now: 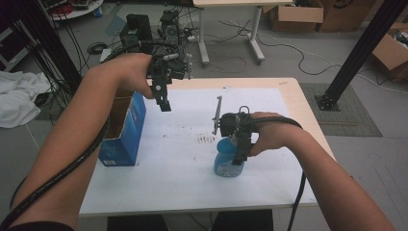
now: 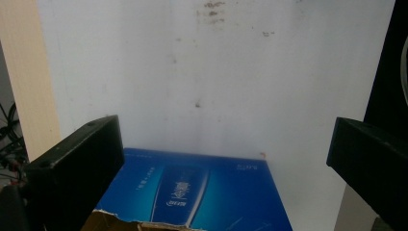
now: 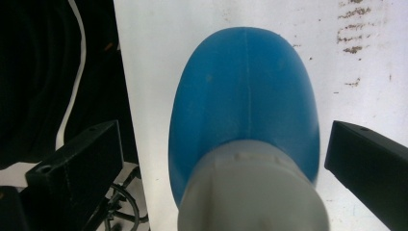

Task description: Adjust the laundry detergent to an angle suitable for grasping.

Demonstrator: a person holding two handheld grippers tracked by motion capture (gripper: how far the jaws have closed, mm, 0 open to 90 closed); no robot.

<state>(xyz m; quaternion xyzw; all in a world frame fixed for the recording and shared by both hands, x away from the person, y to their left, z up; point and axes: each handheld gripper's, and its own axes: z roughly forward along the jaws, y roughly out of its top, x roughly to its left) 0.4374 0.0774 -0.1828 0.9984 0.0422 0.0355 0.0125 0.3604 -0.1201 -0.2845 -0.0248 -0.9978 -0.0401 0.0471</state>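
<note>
Straddling the upright blue bottle [image 3: 245,96] near the table's [image 1: 192,192] front edge, the right gripper [image 1: 239,156] is held with fingers wide, no grasp yet made, while the left gripper [image 1: 165,105] is poised, likewise wide, above the open blue box [image 1: 126,132]; lifting and boxing are judged left.

From the high view you look forward and down over the whole table [image 1: 293,91], both your forearms entering from below. Your left gripper view looks steeply down, close over the blue box [image 2: 192,192] and white sheet [image 2: 216,86]. Your right gripper view sits right above the blue bottle [image 3: 245,96] on that same sheet.
</note>
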